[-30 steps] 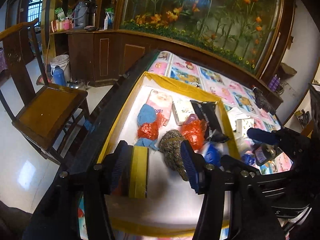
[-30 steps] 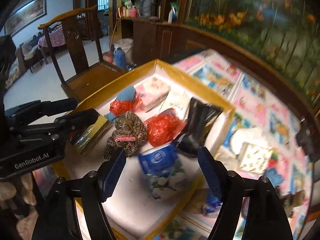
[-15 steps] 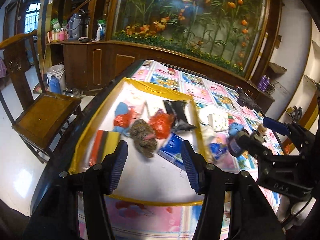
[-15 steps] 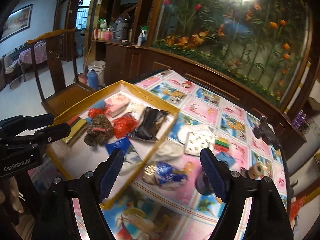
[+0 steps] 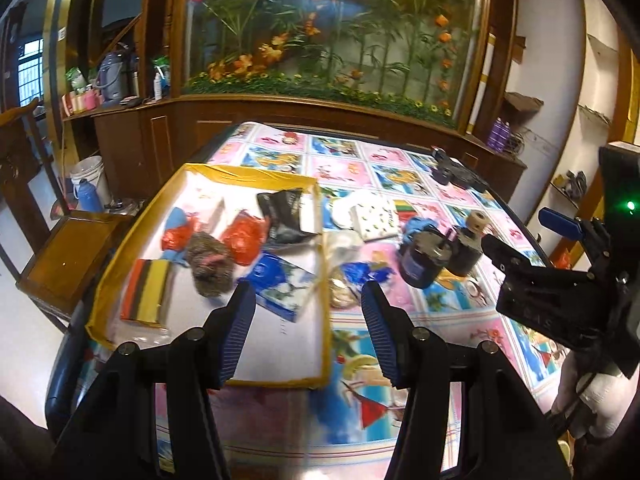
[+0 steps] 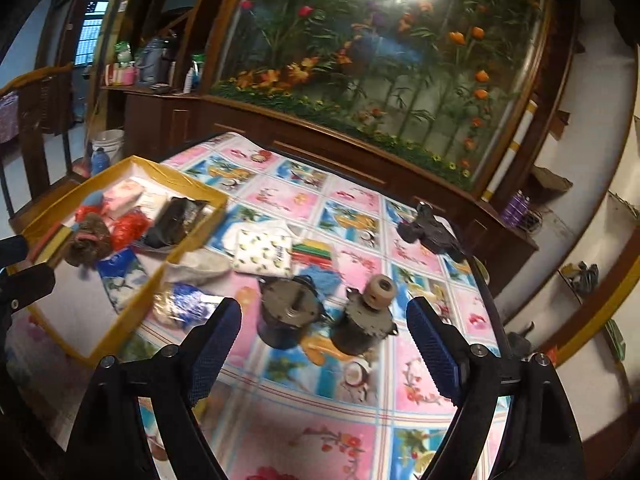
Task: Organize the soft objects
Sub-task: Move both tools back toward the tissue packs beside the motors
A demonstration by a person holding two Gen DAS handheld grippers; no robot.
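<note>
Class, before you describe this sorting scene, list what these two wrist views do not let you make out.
- Left wrist view: the crinkly blue packet beside the yellow-rimmed tray is motion-blurred; its contents are unreadable.
- Right wrist view: the left gripper is cut off by the left edge.
- Both views: print on the blue tissue pack is too small to read.

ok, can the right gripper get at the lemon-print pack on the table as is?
Probably yes. The right gripper is open and empty, and the lemon-print pack lies flat on the table outside the yellow tray. The two dark motors stand between it and the pack, so it must reach over or around them.
</note>
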